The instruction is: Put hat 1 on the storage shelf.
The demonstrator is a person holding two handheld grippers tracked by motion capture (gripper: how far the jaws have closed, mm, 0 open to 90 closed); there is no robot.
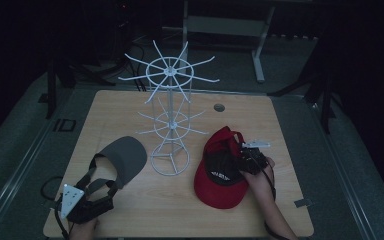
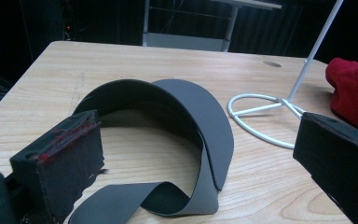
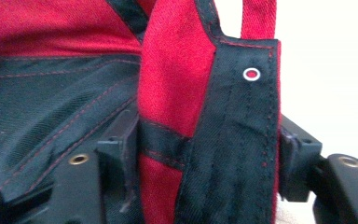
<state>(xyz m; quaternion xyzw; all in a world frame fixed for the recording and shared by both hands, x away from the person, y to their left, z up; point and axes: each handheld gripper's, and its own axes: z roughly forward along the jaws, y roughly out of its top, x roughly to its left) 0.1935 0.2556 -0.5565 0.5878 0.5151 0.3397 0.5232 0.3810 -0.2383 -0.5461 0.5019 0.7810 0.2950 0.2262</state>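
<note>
A red baseball cap (image 1: 220,172) lies upside down on the wooden table (image 1: 130,107), at about four o'clock from the white wire display rack (image 1: 170,115) that stands near the table's middle. The cap's brim points toward the near edge, and its black inner lining faces up. The right gripper (image 1: 244,157) sits at the cap's three o'clock side, with the person's right hand (image 1: 260,172) behind it. In the right gripper view the jaws straddle the cap's rim (image 3: 214,140), red cloth with a black sweatband and a small metal eyelet (image 3: 251,73); the band fills the space between the two jaws and both appear to press on it, so the gripper looks clamped on the rim.

At about eight o'clock from the rack lies a grey sun visor (image 1: 122,157), its brim toward the rack and its strap (image 1: 97,175) curling back toward the near left corner. The left gripper (image 1: 87,197), with its grey three-cornered plate (image 1: 71,200), rests at the visor's seven o'clock. In the left gripper view its jaws stand wide apart with nothing pressed between them; the visor's (image 2: 168,135) looped strap lies on the table just ahead, between the two black jaws, and the rack's ring base (image 2: 261,116) shows at two o'clock.

A small round grommet (image 1: 219,107) sits in the tabletop at the rack's two o'clock.
</note>
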